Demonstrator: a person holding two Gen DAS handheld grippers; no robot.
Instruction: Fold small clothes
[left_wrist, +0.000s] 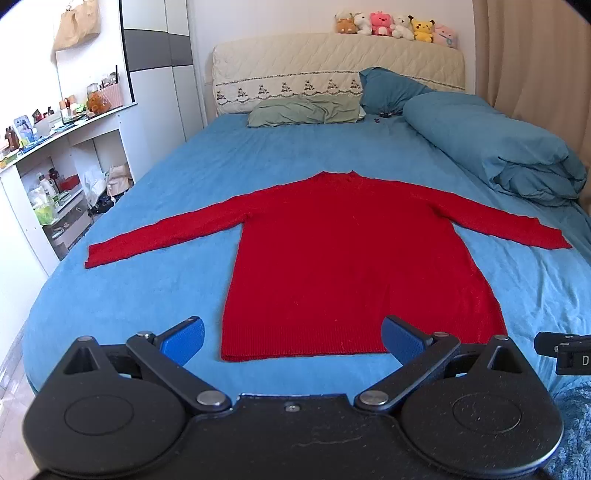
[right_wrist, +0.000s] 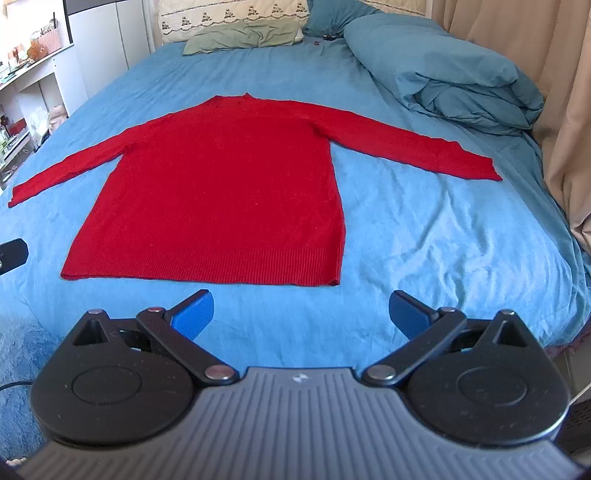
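A red long-sleeved knit sweater (left_wrist: 343, 258) lies flat on the blue bed sheet (left_wrist: 155, 288), both sleeves spread out to the sides, hem toward me. It also shows in the right wrist view (right_wrist: 221, 192). My left gripper (left_wrist: 291, 338) is open and empty, hovering just in front of the hem, its blue pads either side of the hem's left half. My right gripper (right_wrist: 301, 314) is open and empty, a little short of the hem's right corner. The right gripper's body shows at the left wrist view's right edge (left_wrist: 565, 350).
A rolled blue duvet (left_wrist: 491, 147) lies along the bed's right side, with a green pillow (left_wrist: 306, 112) and a blue pillow (left_wrist: 388, 90) at the headboard (left_wrist: 295, 70). White shelves with clutter (left_wrist: 55, 173) stand left of the bed. Beige curtains (right_wrist: 565, 92) hang on the right.
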